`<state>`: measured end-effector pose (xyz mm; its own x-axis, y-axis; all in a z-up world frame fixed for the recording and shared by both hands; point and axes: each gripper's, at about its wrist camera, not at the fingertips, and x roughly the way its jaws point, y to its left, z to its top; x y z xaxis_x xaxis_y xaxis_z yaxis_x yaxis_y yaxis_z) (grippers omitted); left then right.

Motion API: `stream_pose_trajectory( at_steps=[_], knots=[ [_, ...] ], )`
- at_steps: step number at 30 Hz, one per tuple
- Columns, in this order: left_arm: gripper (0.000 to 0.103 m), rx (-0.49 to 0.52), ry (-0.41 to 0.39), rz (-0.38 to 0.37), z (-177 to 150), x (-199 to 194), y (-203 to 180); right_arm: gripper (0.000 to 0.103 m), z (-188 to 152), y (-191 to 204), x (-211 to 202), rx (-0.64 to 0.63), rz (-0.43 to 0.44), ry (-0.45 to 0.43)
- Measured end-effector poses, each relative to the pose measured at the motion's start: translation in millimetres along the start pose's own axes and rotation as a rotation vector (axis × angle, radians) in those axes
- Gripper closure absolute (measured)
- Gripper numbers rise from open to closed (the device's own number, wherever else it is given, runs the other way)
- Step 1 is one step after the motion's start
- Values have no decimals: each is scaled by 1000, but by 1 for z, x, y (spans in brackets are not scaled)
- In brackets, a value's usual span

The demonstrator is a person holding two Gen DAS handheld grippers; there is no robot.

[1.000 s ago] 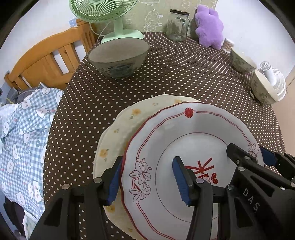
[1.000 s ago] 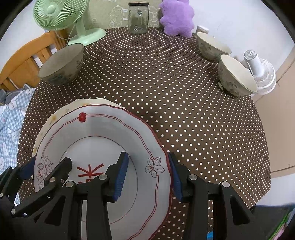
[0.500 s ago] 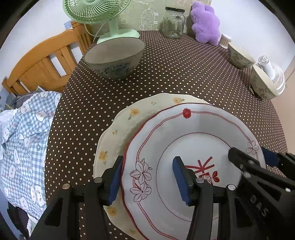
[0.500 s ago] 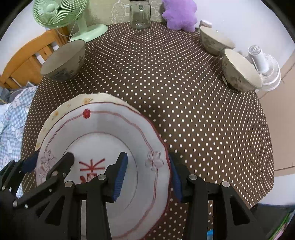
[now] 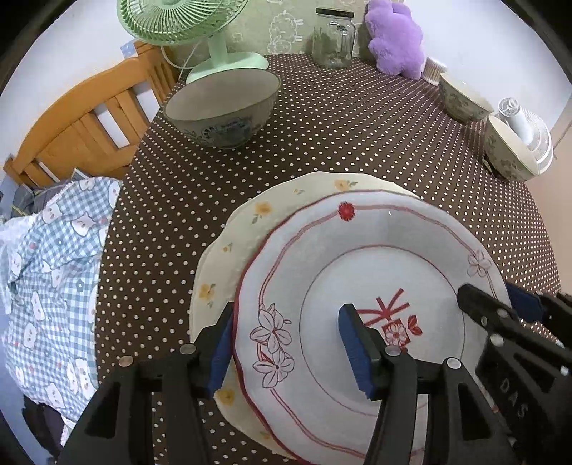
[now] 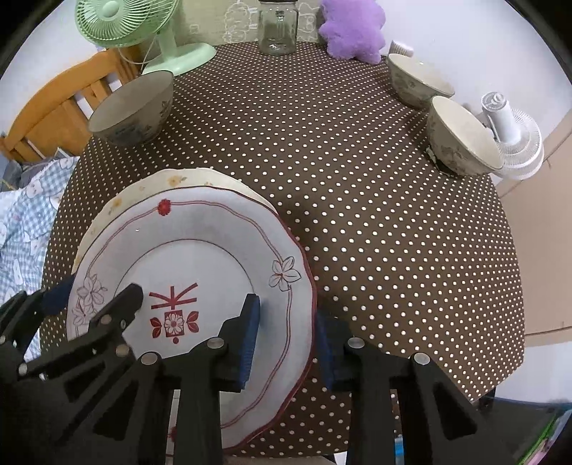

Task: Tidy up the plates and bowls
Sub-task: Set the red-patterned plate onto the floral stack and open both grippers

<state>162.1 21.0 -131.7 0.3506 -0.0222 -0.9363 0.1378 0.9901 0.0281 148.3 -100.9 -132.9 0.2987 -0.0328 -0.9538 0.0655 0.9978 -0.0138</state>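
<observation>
A white plate with red rim and red flower marks (image 5: 375, 286) (image 6: 200, 250) lies on a cream plate with yellow flowers (image 5: 250, 221) (image 6: 171, 180) at the table's near edge. My left gripper (image 5: 289, 343) straddles the white plate's left rim, jaws wide apart. My right gripper (image 6: 286, 332) straddles its right rim, jaws also apart. A grey bowl (image 5: 221, 107) (image 6: 132, 107) stands at the far left. Two cream bowls (image 6: 418, 80) (image 6: 461, 137) stand at the far right.
The round table (image 6: 321, 161) has a brown dotted cloth. A green fan (image 5: 189, 25), a glass jar (image 5: 334, 39) and a purple plush toy (image 5: 397, 35) stand at the back. A white fan (image 6: 514, 143) sits at the right edge. A wooden chair (image 5: 82, 125) with checked cloth (image 5: 53, 268) is left.
Both grippers have pulled back and up a little, so more of the table shows. The plates have not moved and the jaws stay apart.
</observation>
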Motion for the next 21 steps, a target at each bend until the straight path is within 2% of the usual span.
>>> stream_pose_trajectory(
  at_steps=[6, 7, 16, 18, 21],
  knots=[
    [39, 18, -33, 26, 0, -5, 3, 74, 3, 18, 2, -55, 4, -26],
    [41, 25, -44, 43, 0, -7, 2, 74, 4, 19, 5, -49, 11, -23],
    [40, 21, -40, 20, 0, -5, 9, 71, 7, 23, 7, -66, -16, -20],
    [38, 21, -38, 12, 0, -5, 10, 71, 7, 23, 7, -61, -17, -14],
    [29, 18, -42, 0, 2, -7, 13, 70, 8, 20, 7, -48, -29, -8]
  ],
)
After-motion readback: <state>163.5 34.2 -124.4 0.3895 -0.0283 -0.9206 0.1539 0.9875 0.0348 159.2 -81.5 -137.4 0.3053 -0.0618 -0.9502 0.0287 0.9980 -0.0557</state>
